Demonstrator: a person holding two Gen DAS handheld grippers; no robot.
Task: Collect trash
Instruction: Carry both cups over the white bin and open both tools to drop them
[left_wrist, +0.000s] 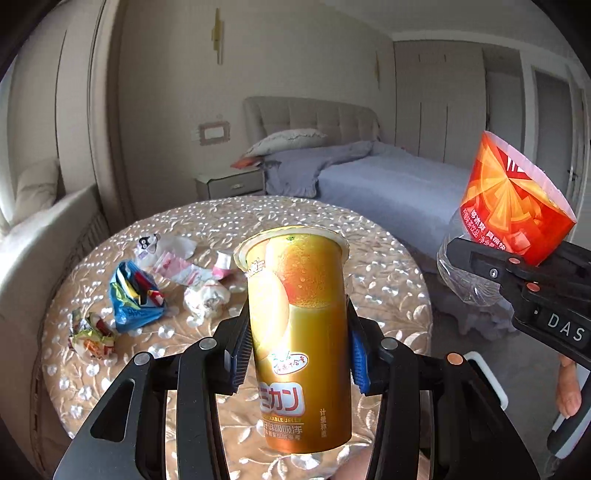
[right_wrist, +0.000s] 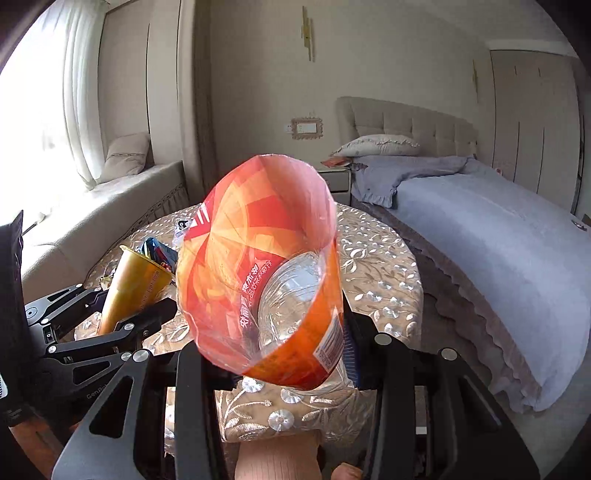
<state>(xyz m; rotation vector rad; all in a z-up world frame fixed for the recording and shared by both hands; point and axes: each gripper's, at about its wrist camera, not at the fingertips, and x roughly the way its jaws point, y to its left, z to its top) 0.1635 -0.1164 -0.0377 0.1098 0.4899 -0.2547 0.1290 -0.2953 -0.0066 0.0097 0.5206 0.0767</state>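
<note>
My left gripper (left_wrist: 297, 354) is shut on a tall orange jelly cup (left_wrist: 297, 332), held upright above the round table (left_wrist: 388, 280); the cup also shows in the right wrist view (right_wrist: 129, 288). My right gripper (right_wrist: 288, 354) is shut on a crushed clear plastic bottle (right_wrist: 291, 295) with a loose orange label sleeve (right_wrist: 236, 266), also seen at the right of the left wrist view (left_wrist: 513, 206). On the table lie a blue wrapper (left_wrist: 133, 299), a crumpled yellow-red wrapper (left_wrist: 92, 336), a white paper wad (left_wrist: 205, 299) and pink-white wrappers (left_wrist: 177, 269).
The table has a gold floral cloth. A bed (right_wrist: 480, 229) with grey-blue bedding stands to the right, a nightstand (left_wrist: 229, 182) behind the table, a window seat (right_wrist: 92, 214) to the left. A white object (left_wrist: 487, 373) stands on the floor by the table.
</note>
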